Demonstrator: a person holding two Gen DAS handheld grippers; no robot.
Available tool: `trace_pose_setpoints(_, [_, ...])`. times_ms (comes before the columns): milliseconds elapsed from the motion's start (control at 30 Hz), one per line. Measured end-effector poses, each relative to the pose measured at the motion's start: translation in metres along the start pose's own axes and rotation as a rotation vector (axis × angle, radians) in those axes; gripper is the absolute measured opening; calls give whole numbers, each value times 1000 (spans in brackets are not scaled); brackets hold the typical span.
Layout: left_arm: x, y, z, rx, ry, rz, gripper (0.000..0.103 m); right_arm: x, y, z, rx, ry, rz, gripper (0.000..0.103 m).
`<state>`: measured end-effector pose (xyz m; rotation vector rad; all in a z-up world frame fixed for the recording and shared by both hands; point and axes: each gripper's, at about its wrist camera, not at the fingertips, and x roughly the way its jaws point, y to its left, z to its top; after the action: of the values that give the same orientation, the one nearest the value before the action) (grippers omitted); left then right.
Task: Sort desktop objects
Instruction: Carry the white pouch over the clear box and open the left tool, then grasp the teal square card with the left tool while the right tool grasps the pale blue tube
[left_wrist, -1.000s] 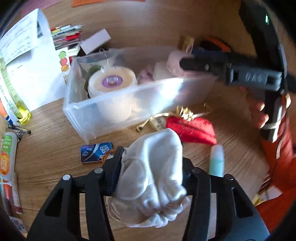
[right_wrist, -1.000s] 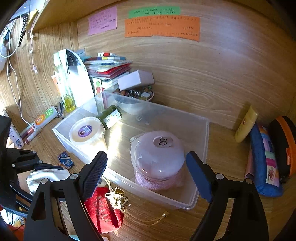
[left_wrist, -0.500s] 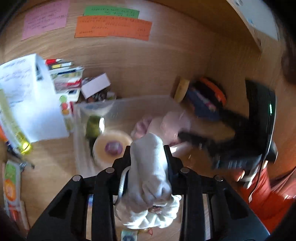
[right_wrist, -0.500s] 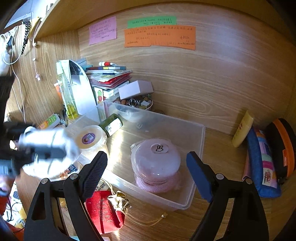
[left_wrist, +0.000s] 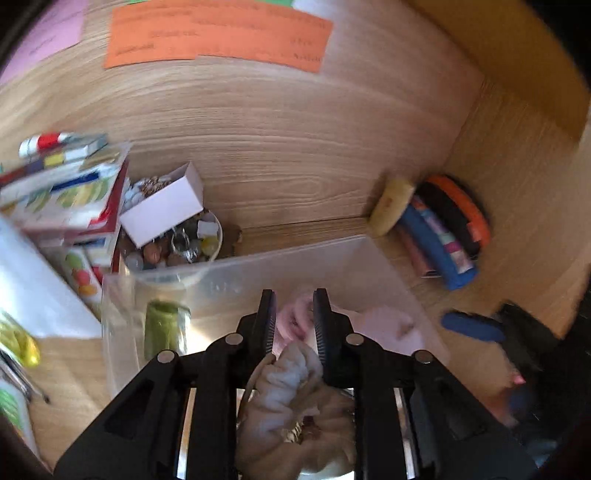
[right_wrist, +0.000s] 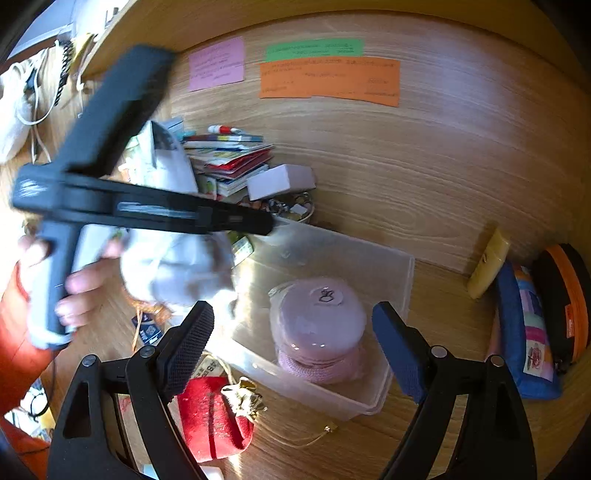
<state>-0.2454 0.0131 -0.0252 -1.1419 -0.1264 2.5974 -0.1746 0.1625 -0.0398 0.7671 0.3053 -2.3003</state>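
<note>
Left gripper (left_wrist: 293, 308) has its jaws narrow, clamped on a soft white crumpled cloth bundle (left_wrist: 291, 373); the cloth sits back between the finger bases, bunched into folds, with a loose mass hanging below the jaws. In the right wrist view the same bundle (right_wrist: 177, 266) hangs under the gripper's black body, above the left end of the clear rectangular plastic bin (right_wrist: 400, 280). The key relation: the bin lies directly below and ahead of the left jaws, its long axis running left to right across the left wrist view, so the cloth looks set to drop straight down into the bin's near half. Judgement: carry phase nearly over, release pending. Bin contents: a green cylindrical glass jar (left_wrist: 166, 325) lying at the left end, and a pale pink domed plastic container (right_wrist: 317, 314) resting on a pink knitted cloth at the right end; open floor shows between them. Right gripper (right_wrist: 291, 350) hovers with jaws wide and empty, just before the bin's near wall, pointed at the pink container. A red velvet drawstring pouch (right_wrist: 212, 417) with gold trim lies on the wooden surface (right_wrist: 436, 435) outside the bin, closest to the right gripper. Frames are motion-blurred on the left gripper.
</note>
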Motion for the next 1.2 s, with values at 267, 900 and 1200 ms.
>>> trace_pose_setpoints(267, [5, -23, 18, 118, -28, 90, 22, -9, 17, -12, -21, 34, 7, 86])
trace_pose_setpoints(900, [-106, 2, -104, 168, -70, 194, 83, -33, 39, -64, 39, 133, -23, 86])
trace_pose_setpoints(1200, [-110, 25, -184, 103, 37, 194, 83, -32, 59, -101, 43, 210, 3, 85])
